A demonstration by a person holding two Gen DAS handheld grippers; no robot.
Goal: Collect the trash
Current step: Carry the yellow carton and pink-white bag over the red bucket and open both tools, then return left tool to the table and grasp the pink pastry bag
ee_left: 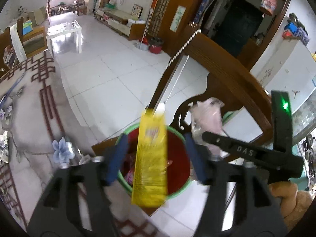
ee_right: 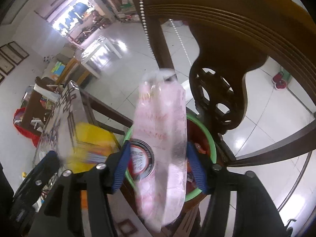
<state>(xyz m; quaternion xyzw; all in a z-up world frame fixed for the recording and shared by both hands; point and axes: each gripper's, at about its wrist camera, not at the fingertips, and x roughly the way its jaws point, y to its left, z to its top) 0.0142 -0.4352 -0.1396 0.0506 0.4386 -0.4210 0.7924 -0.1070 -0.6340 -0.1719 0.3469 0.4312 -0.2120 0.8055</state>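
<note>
A red bin with a green rim (ee_left: 178, 192) sits right below both grippers. In the left wrist view my left gripper (ee_left: 155, 158) is open over the bin. A blurred yellow wrapper (ee_left: 151, 164) hangs loose between its blue pads (ee_left: 116, 158), with a gap on each side. My right gripper (ee_right: 159, 165) is open too. A pale pink plastic bag (ee_right: 162, 130) is loose and blurred between its pads above the bin rim (ee_right: 212, 144). The right gripper's black body (ee_left: 246, 152) shows beside the left one, with the pink bag (ee_left: 207, 114) ahead of it.
A carved wooden chair back (ee_right: 217, 90) rises just behind the bin, with a bead string (ee_left: 185, 43) hanging on it. A table with a patterned cloth (ee_left: 29, 108) lies to the left. Tiled floor (ee_left: 110, 75), a white low table (ee_left: 65, 31) and a red bucket (ee_left: 155, 45) are farther back.
</note>
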